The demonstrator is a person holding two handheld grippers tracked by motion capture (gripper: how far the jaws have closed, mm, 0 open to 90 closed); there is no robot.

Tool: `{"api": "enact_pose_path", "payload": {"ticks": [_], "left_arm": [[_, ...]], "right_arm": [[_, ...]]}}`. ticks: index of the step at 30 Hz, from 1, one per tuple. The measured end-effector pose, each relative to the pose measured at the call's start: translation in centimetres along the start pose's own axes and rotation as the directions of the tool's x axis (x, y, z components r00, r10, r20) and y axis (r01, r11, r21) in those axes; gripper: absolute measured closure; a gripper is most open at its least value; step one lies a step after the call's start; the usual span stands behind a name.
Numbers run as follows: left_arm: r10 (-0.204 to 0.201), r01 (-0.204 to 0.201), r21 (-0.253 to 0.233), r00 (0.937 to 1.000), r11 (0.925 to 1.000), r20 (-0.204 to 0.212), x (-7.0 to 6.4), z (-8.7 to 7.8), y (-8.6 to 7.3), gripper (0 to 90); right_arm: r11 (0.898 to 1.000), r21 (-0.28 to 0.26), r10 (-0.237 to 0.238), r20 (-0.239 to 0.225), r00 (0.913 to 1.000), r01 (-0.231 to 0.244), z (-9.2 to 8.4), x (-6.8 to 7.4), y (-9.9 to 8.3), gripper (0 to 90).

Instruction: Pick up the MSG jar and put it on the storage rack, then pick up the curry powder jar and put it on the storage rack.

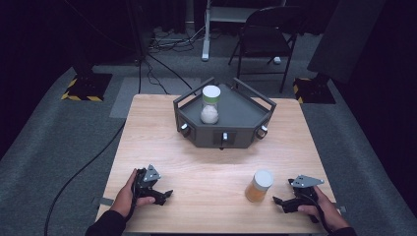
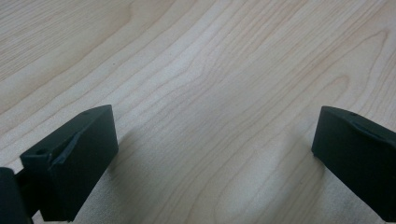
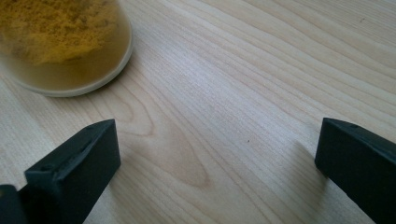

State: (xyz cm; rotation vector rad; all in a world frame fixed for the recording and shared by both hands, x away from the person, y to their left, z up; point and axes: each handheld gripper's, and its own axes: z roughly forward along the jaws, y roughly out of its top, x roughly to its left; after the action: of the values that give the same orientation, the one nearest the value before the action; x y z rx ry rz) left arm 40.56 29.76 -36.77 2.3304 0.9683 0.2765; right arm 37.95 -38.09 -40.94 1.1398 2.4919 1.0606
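Just left of right claw (image 1: 279, 202): yellow-powder jar (image 1: 259, 186)

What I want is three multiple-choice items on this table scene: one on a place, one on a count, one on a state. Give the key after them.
1. Where does the jar of white powder stand?
A. in the dark tray
B. on the floor
C. on top of another jar

2. How many white-lidded jars are there?
A. one
B. two
C. four

3. How is the right claw?
A. shut on a jar
B. open, holding nothing
C. shut on nothing

Key: 1 A, the high view shows it inside the tray's walls. 2 B, the other is the jar of yellow powder on the tabletop. 3 B, the right gripper view shows its jaws wide apart with bare wood between them.
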Motion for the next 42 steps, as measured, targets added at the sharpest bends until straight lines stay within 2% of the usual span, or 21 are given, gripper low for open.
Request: {"api": "enact_pose_path", "payload": {"ticks": [30, 42], "left_arm": [[-0.001, 0.001, 0.0, 1.0, 1.0, 0.001, 0.0, 0.0, 0.0, 0.2], [-0.001, 0.001, 0.0, 1.0, 1.0, 0.001, 0.05, 0.03, 0.01, 0.3]], "right_arm": [[1.0, 0.0, 0.003, 0.002, 1.0, -0.003, -0.04, 0.05, -0.04, 0.0], [1.0, -0.005, 0.006, 0.028, 0.9996, -0.006, -0.23, 0.56, -0.24, 0.3]]}}
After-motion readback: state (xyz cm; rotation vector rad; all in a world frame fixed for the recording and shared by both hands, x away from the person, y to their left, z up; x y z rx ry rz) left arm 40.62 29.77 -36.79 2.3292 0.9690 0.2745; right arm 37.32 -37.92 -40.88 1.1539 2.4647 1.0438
